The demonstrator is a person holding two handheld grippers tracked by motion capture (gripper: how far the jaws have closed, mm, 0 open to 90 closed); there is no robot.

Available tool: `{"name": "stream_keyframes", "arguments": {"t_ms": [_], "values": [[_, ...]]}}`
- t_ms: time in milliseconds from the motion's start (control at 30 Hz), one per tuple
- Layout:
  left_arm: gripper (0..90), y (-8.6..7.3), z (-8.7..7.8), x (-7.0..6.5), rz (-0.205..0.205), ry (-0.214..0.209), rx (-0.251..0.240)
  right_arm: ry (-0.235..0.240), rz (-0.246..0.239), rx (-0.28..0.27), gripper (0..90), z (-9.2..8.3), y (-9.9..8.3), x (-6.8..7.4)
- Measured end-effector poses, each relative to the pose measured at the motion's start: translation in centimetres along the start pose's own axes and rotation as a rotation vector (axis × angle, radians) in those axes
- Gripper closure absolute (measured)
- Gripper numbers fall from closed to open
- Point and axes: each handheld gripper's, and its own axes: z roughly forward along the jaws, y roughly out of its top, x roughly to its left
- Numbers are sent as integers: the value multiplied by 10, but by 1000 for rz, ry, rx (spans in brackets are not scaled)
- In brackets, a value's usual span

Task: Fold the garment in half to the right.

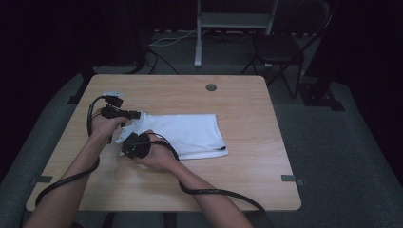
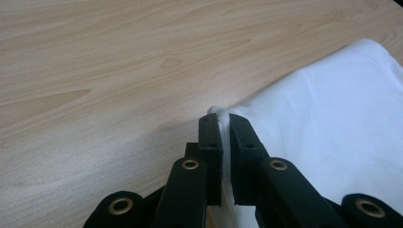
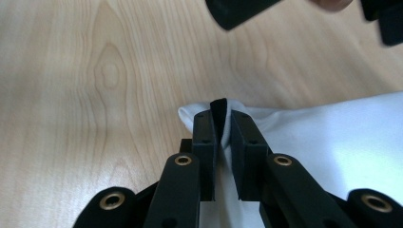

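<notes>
Wooden table (image 1: 247, 156) in a dark room — both grippers pinch a folded white cloth's (image 1: 190, 135) left edge: left gripper (image 2: 224, 124) and right gripper (image 3: 222, 122) should lift together, evenly.

Dim lab room, wooden table (image 1: 237, 95), folding chair (image 1: 280, 50), metal stand (image 1: 235, 21), floor cables (image 1: 166, 40)

The counter (image 1: 247, 180) is a light wood-grain top with rounded corners and a small round dark cable hole (image 1: 211, 87) near the middle of its far edge; it stands on grey carpeted floor (image 1: 342, 142). A folded white garment (image 1: 190, 135) lies flat on it, left of centre, its long side running across the counter and its left end bunched up off the wood. Small grey tabs (image 1: 291, 178) sit at the counter's near left and near right edges.
</notes>
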Motion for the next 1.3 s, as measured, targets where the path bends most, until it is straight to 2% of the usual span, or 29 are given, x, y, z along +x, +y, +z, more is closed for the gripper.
{"name": "stream_keyframes", "arguments": {"t_ms": [167,300,900,1300], "values": [[850,4,-3,-2,9,7,-1,0,7,-26,814,-7,4,1],[850,3,-4,-1,-1,14,0,2,9,-47,814,-12,7,1],[850,7,-12,-1,-11,28,-9,-7,25,-88,813,-24,14,3],[849,14,-26,-5,-4,49,-21,-17,24,-121,814,-38,25,5]]}}
